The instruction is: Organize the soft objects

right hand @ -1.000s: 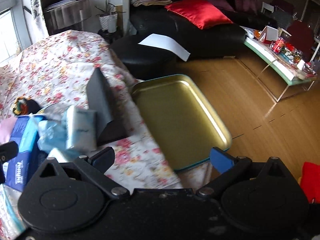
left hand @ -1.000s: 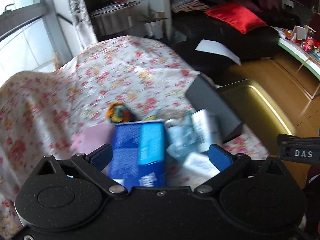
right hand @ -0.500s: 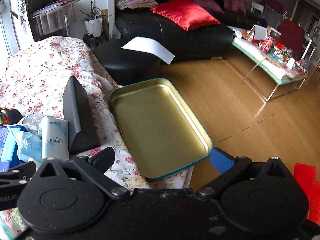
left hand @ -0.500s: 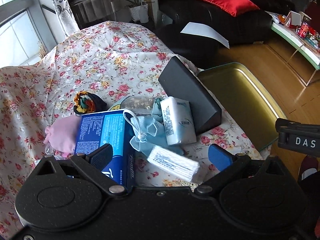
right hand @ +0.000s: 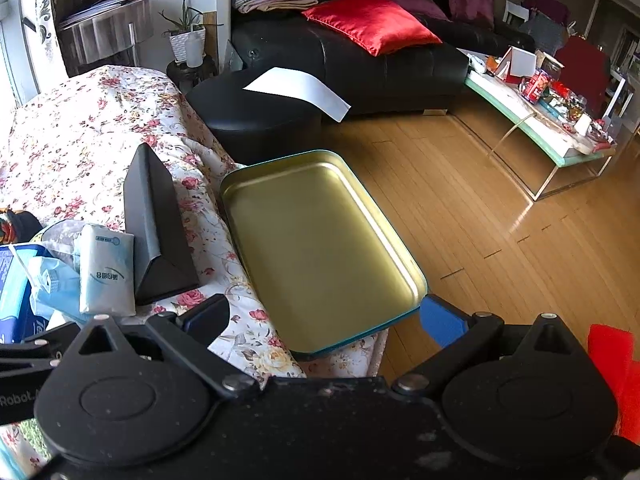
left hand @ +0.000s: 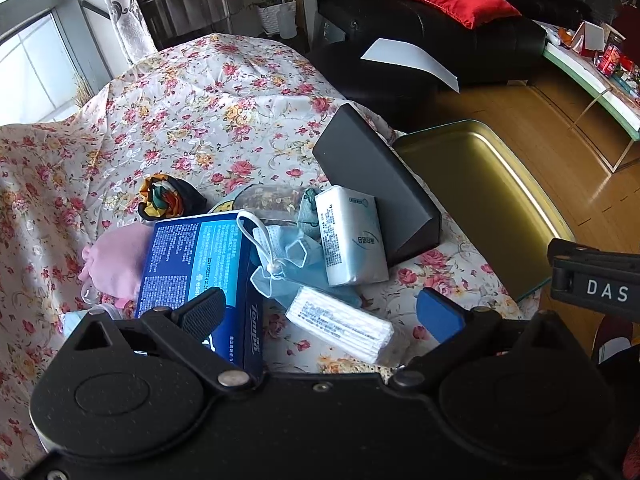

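- Hovering over a heap of soft things on the flowered cloth, the left gripper has its fingers spread wide with nothing between them; the left-hand finger sits in front of the blue tissue box, though I cannot tell if it touches it
- Lying in that heap: a pale blue drawstring pouch draped against the box's right side; a white tissue pack leaning on a dark wedge-shaped case; a flat clear-wrapped pack of white sheets nearest the gripper; a pink fabric bag tucked left of the box; a bundle of bright striped cloth just behind it
- Holding off to the right, the right gripper is likewise wide open and grips nothing; its tips frame the near end of the gold tray
- The tray rests at the cloth's right edge, just beside the dark case, and its near corner juts past the edge above the wooden floor; nothing lies in it
- Farther back stands a black sofa carrying a red cushion; a white sheet of paper lies on a black footstool
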